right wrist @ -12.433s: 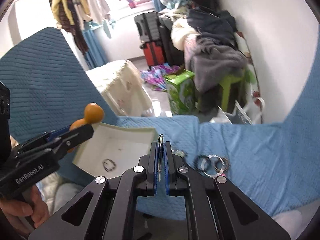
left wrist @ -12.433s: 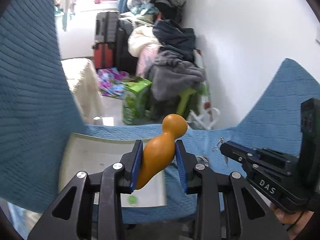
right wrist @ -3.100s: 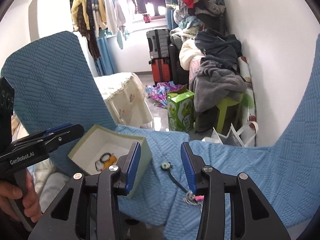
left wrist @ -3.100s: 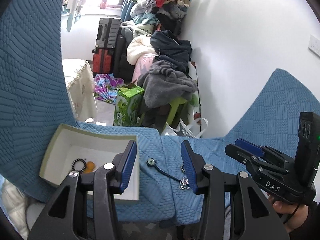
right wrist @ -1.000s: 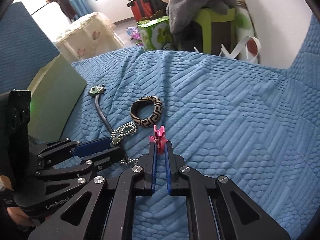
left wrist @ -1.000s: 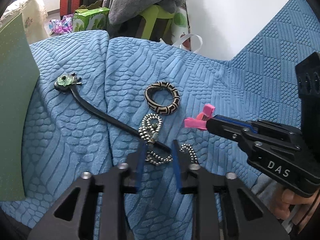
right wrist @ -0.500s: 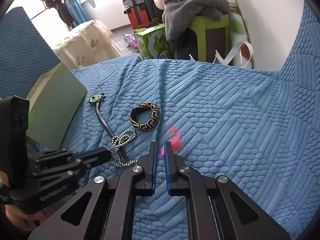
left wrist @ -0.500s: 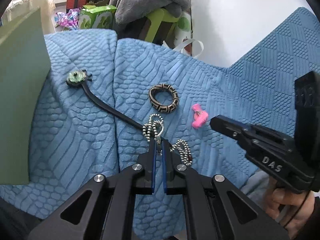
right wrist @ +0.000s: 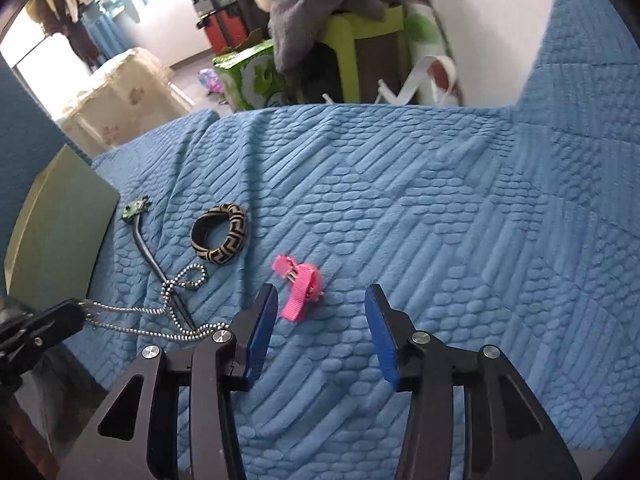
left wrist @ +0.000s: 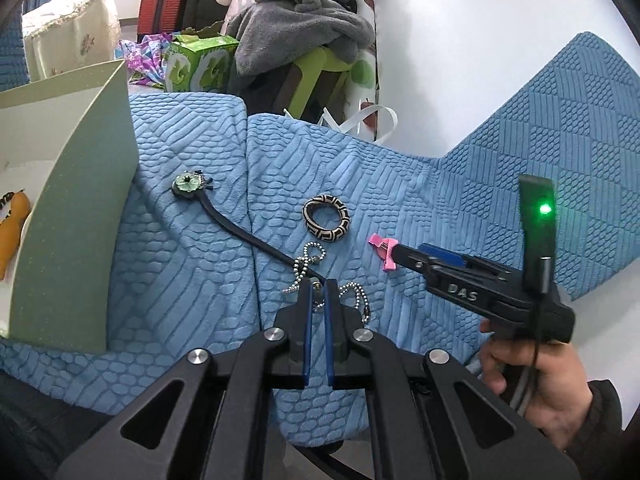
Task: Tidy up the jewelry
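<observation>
With the left gripper point(left wrist: 316, 292) clamped on the bead chain point(right wrist: 132, 320), the jaws stand together and the chain runs taut from them toward its loops at about 12 o'clock in the left view. The right gripper point(right wrist: 320, 308) has its jaws wide apart; the pink clip point(right wrist: 300, 286) lies on the blue cover point(right wrist: 440, 220) between the pads, nearer the left pad, at roughly 11 o'clock from the gap's middle. The clip's long axis runs from 11 toward 5 o'clock, oblique to the closing line, so the right gripper is the nearer one and a regrasp would probably need a slight shift left. The patterned ring point(left wrist: 326, 218) and the black cord point(left wrist: 240, 228) with green pendant point(left wrist: 186, 182) lie at 10 to 11 o'clock. Only the left view shows the box point(left wrist: 76, 220) interior, with an orange piece point(left wrist: 12, 228) inside; only the right view shows the open jaws, which the left view sees edge-on.
</observation>
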A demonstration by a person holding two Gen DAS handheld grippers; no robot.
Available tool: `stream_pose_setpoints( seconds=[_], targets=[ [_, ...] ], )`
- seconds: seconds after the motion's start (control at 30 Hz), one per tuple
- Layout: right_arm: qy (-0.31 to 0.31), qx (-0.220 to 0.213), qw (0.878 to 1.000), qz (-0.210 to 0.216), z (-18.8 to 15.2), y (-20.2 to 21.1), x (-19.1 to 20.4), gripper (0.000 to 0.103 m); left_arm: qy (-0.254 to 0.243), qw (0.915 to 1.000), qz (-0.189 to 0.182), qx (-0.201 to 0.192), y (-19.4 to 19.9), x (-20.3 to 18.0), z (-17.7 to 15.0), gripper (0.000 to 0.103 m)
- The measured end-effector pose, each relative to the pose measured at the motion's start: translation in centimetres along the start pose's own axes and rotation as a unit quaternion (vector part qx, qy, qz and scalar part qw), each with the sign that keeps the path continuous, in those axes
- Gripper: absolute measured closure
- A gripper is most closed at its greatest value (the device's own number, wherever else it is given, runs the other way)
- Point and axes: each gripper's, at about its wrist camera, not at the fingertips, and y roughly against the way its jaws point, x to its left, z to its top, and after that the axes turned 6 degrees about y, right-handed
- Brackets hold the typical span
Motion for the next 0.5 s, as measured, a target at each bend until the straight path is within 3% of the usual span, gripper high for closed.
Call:
stream_pose_setpoints(
  seconds=[0.13,0.23,0.37,0.5],
  targets=[
    [0.039,0.009,0.999,-0.003,0.2,-1.3,1.6,0.059,0.0,1.0,-0.003,0.0,0.4,-0.2,0.0,0.098],
    [0.042,0.031,0.999,-0.008,0.1,-2.5,1.8,0.074,0.0,0.9999,-0.002,0.011,0.2,-0.5,0.1,0.098],
    [0.029,0.018,0.999,-0.012,0.3,-2.3,1.3,0.087,-0.003,0.9999,-0.008,0.01,0.5,-1.0,0.1,0.098],
    [0.019,-0.006,1.0,-0.011,0.4,-0.5,1.6,0.087,-0.008,0.9999,-0.011,0.0,1.7,-1.5,0.8,0.098]
  ],
)
